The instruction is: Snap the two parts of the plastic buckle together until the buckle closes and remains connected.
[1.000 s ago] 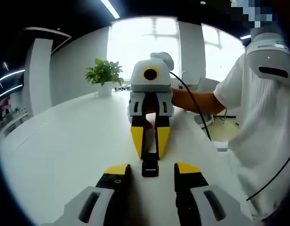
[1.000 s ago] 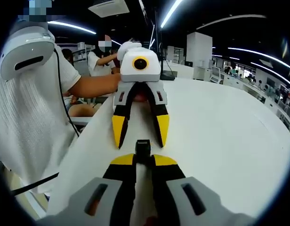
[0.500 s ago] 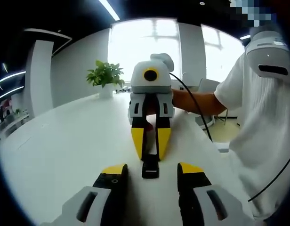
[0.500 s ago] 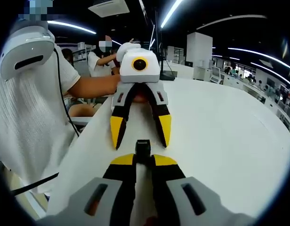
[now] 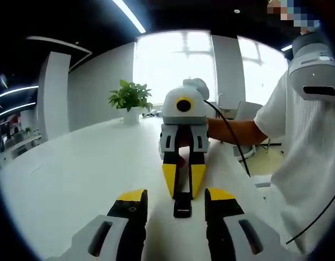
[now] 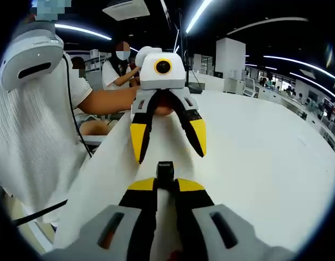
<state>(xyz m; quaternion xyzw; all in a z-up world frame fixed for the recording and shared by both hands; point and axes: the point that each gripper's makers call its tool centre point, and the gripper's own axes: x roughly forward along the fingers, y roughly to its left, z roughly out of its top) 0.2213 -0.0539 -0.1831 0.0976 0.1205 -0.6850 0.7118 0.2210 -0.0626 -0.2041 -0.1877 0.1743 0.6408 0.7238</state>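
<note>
the buckle (image 5: pixel 182 205) is black all over. both grippers have yellow jaw tips over black fingers and pale grey bodies: the left gripper (image 6: pixel 167 140) and the right gripper (image 5: pixel 182 180), the right one with a red patch between its jaws. the table (image 5: pixel 75 179) is plain white. far left on it, a green plant (image 5: pixel 130 95) stands in a white pot. the person's shirt (image 5: pixel 309 163) is white, crossed by a black cable (image 5: pixel 235 142).
</note>
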